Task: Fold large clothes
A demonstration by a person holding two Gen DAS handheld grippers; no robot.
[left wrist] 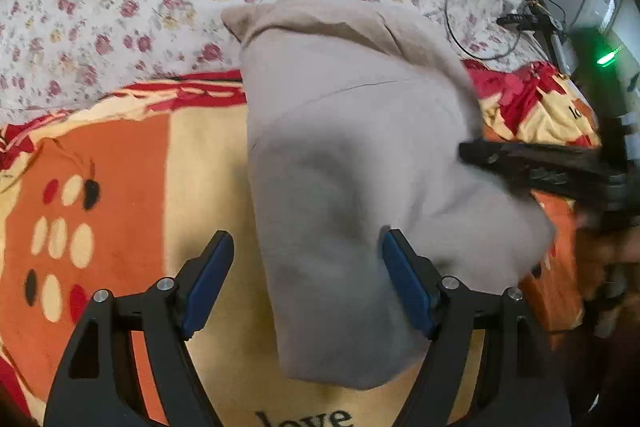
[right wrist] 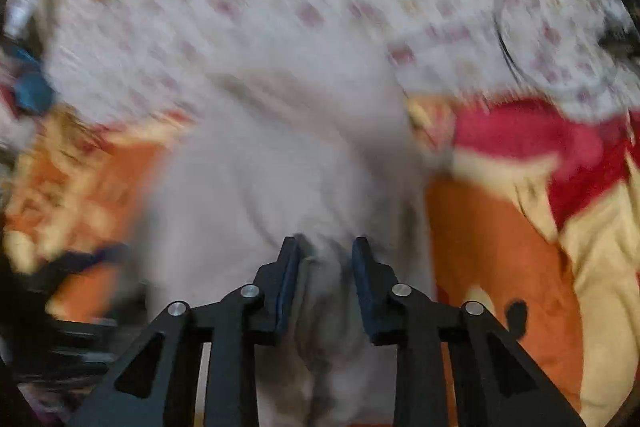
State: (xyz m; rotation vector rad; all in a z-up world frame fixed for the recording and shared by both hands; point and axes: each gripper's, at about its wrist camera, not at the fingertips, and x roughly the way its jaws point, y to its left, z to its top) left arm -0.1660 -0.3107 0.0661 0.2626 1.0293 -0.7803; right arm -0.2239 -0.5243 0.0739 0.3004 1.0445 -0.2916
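Grey fleece garment (left wrist: pixel 352 187), folded oblong — long axis 12-to-6 on blanket (left wrist: pixel 132 167). Left gripper (left wrist: pixel 308 279) released; right gripper (right wrist: pixel 326 279) — grasp unclear.

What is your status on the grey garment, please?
Left gripper open over the grey garment's edge, holding nothing. Right gripper narrow, cloth between pads, grip unclear in blur. Garment part-folded on blanket. Nothing in the way.

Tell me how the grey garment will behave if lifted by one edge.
The grey garment will probably flop and unfold, since its folded layers already sag in soft creases. It looks thick, so likely rather heavy. The fleecy blanket may drag on it.
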